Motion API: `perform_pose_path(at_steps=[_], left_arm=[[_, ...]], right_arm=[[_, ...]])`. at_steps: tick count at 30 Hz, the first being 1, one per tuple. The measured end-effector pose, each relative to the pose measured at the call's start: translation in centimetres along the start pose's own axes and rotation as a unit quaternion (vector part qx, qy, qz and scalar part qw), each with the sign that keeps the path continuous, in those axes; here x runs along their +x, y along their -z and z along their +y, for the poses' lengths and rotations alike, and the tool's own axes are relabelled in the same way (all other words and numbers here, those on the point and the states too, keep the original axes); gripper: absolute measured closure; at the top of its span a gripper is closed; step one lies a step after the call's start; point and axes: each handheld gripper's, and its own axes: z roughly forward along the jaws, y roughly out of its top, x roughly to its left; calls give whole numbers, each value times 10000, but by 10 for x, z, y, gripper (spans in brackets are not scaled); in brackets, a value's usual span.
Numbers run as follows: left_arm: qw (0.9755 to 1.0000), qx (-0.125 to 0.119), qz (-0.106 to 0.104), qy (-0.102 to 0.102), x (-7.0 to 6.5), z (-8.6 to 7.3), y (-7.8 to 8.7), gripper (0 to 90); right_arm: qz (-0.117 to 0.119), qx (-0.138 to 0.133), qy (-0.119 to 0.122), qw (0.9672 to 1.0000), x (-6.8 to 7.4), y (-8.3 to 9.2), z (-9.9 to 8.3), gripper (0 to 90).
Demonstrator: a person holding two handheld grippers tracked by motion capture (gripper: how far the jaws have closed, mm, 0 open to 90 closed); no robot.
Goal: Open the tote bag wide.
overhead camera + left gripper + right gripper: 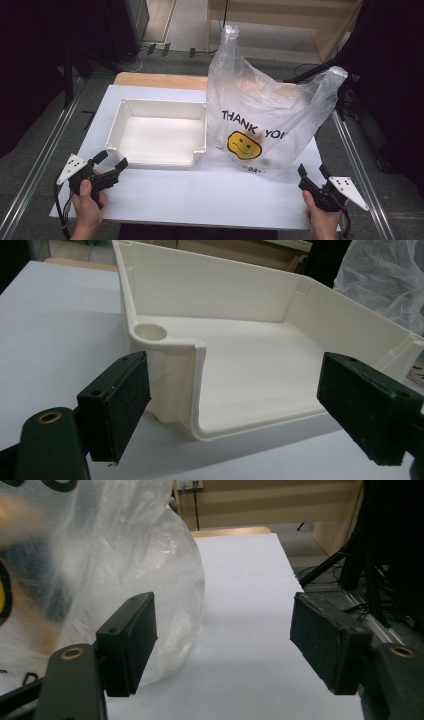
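The left gripper (112, 162) gapes wide just short of the tray (116, 129); the right gripper (314, 170), equally wide, has the bag (280, 105) beside 1 jaw.

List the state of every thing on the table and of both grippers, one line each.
white plastic tray: upright, empty, low front wall facing the person.
plastic bag: standing puffed up beside the tray, handles up, something orange inside.
left gripper: open, holding nothing, near the tray's front corner.
right gripper: open, holding nothing, beside the bag.
table: white top, bare in front.
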Motion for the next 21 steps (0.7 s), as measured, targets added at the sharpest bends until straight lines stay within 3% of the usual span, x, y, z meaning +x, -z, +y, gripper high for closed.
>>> perform_pose_path(at_steps=[10, 14, 18, 21], left_arm=[[10000, 29, 74, -35, -3, -1, -2, 140], [10000, 32, 81, -43, -4, -2, -2, 140], [10000, 38, 52, 47, -4, -2, -2, 140], [9999, 53, 103, -60, -8, -3, -3, 140]], right_arm=[[373, -85, -276, 9989, 7, 4, 22, 256], [384, -84, -180, 9991, 13, 0, 35, 241], [453, -190, -226, 9985, 20, -8, 55, 227], [566, -300, -369, 9973, 25, -20, 75, 207]])
